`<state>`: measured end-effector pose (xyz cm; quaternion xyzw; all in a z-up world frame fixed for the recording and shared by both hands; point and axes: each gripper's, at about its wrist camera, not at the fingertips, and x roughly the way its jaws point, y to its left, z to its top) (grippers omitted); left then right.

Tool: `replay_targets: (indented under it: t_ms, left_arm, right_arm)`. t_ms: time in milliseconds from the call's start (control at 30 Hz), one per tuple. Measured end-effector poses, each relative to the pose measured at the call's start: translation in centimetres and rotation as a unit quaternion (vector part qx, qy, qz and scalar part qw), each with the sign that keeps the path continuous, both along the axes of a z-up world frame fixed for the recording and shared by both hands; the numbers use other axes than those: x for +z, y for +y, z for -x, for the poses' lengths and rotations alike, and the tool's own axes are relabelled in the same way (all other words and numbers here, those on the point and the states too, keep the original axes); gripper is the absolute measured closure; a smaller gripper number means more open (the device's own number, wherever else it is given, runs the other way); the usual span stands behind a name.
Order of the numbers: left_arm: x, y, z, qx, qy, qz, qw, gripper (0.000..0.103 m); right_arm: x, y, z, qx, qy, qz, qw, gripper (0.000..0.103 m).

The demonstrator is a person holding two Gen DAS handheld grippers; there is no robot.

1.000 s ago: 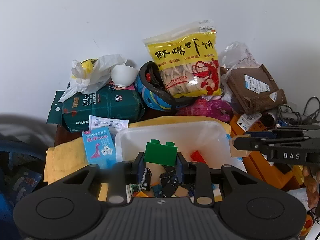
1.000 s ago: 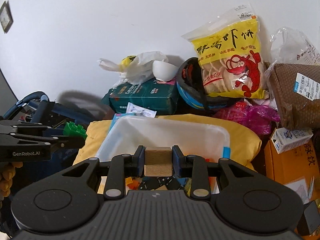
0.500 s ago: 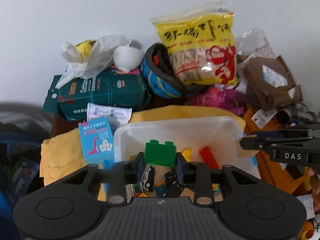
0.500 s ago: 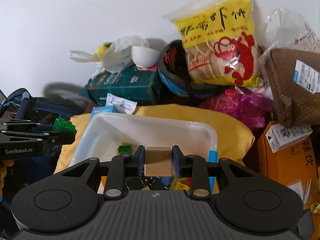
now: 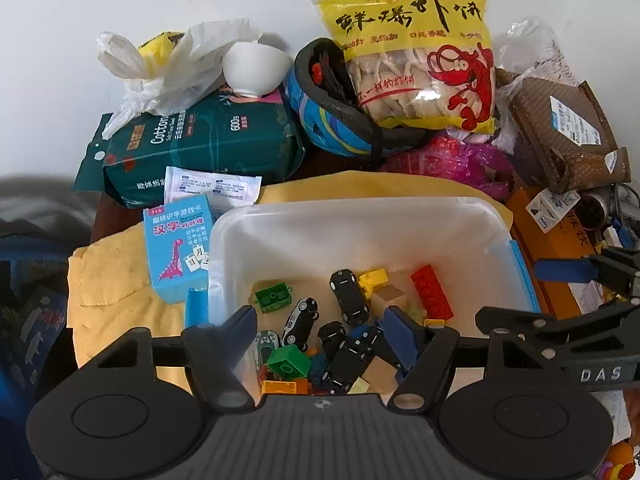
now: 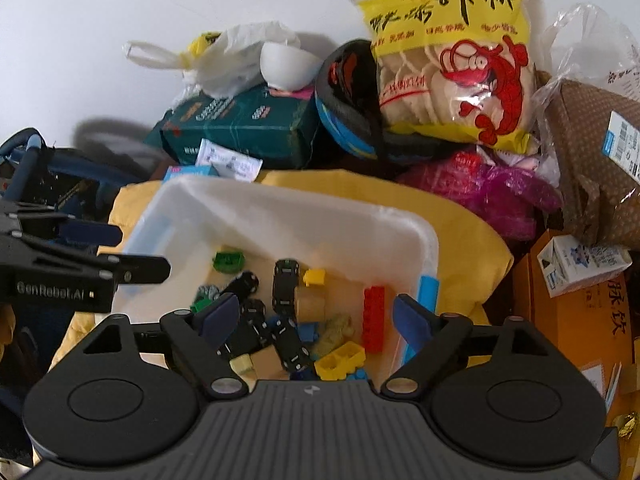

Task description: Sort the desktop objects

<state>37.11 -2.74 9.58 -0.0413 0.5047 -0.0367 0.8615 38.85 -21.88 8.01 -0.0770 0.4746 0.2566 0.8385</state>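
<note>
Inside the white plastic bin (image 5: 360, 224), toys lie in a loose heap: black toy cars (image 5: 349, 297), a red brick (image 5: 432, 292), a yellow brick (image 5: 374, 279), a wooden block (image 5: 390, 294) and a green brick (image 5: 289, 362) near the front wall, with another green piece (image 5: 273, 296) alone toward the left. Both tongs hover over this bin. On the left gripper (image 5: 320, 332), the jaws stand wide apart with nothing between them; the right gripper (image 6: 316, 316) is likewise spread and empty above the cars and a yellow piece (image 6: 340, 360). Under the bin lies a yellow cloth (image 5: 116, 280). A blue card box (image 5: 178, 254) leans against the bin's left wall. Behind it sit a dark green tissue pack (image 5: 200, 148), a white bowl (image 5: 256, 66) on top, a blue helmet (image 5: 332, 120) and a yellow shrimp-cracker bag (image 5: 416, 52) against the wall.
</note>
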Motion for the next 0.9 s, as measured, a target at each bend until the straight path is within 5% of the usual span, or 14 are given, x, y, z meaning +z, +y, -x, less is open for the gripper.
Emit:
replay_targets:
  t_ms: [900]
  left_arm:
    - [-1.8, -1.0, -1.0, -0.005, 0.034, -0.025, 0.9991, 0.025]
  right_arm:
    - [-1.2, -0.1, -0.1, -0.001, 0.016, 0.013, 1.0, 0.014]
